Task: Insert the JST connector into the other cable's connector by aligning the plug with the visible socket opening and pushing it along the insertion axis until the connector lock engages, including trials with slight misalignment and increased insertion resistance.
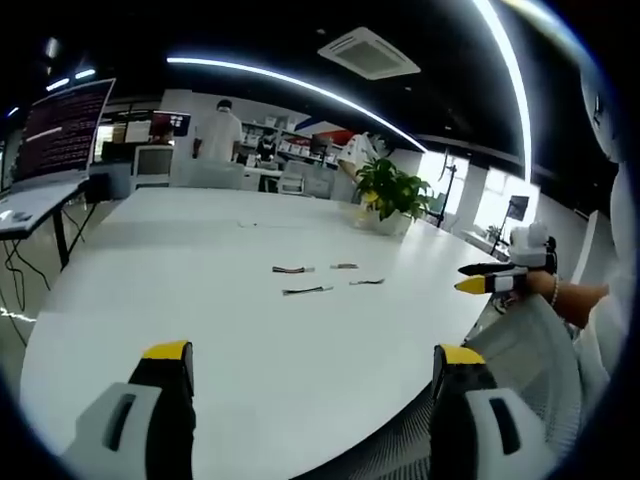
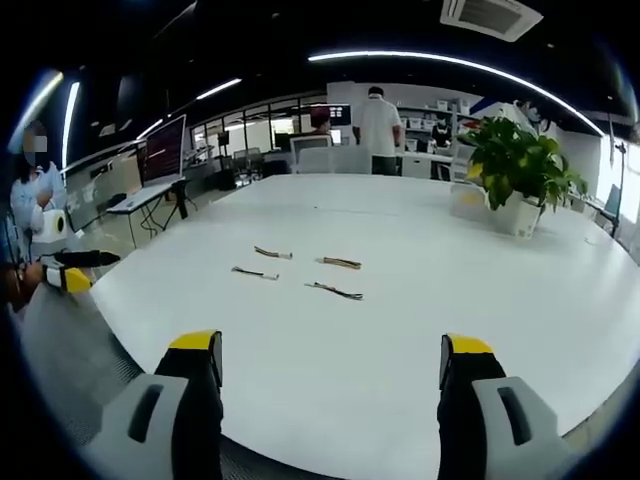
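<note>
Nearest, both grippers hang over the table's near edge with nothing in them: the left gripper (image 1: 312, 365) has its jaws spread wide, and the right gripper (image 2: 330, 358) likewise, probably readied for a first reach. The table (image 2: 420, 330) carries four short cables laid apart mid-surface, well clear of the edges, so each can be picked singly: cables (image 2: 272, 253), (image 2: 254, 273), (image 2: 340, 263) and (image 2: 335, 291). Which ends bear the plug and socket is too small to tell. Farther off, a plant (image 2: 518, 165) stands toward the far right corner.
</note>
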The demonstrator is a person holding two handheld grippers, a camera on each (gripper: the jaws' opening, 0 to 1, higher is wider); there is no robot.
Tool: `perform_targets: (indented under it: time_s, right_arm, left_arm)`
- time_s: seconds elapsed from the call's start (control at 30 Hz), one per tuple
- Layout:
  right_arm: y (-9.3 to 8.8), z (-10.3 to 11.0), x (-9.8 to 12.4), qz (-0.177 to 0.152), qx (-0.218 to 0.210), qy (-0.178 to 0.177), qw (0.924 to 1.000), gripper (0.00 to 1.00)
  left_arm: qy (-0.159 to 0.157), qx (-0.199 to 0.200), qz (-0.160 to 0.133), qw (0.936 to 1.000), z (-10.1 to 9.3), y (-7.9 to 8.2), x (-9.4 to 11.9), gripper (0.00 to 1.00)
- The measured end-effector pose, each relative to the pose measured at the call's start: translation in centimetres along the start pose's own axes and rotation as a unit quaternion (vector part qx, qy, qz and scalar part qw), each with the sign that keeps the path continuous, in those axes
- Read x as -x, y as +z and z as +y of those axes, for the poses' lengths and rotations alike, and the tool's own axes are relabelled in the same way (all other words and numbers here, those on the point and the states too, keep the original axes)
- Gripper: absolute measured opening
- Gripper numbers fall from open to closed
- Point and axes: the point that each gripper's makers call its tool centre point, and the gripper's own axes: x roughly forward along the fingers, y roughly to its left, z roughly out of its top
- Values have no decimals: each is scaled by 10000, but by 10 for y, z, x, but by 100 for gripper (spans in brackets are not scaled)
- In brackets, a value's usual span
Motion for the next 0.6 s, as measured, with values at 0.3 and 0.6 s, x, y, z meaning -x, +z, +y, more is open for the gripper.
perform_targets:
  time_s: [0.3, 0.6]
  right_arm:
    - [2, 2, 1, 17, 130, 32, 9999, 88]
    - [12, -1, -2, -41, 205, 44, 9998, 88]
  left_arm:
    - [-63, -253, 10, 9997, 0, 10, -9, 99]
    - [-97, -423, -44, 9990, 1, 23, -16, 99]
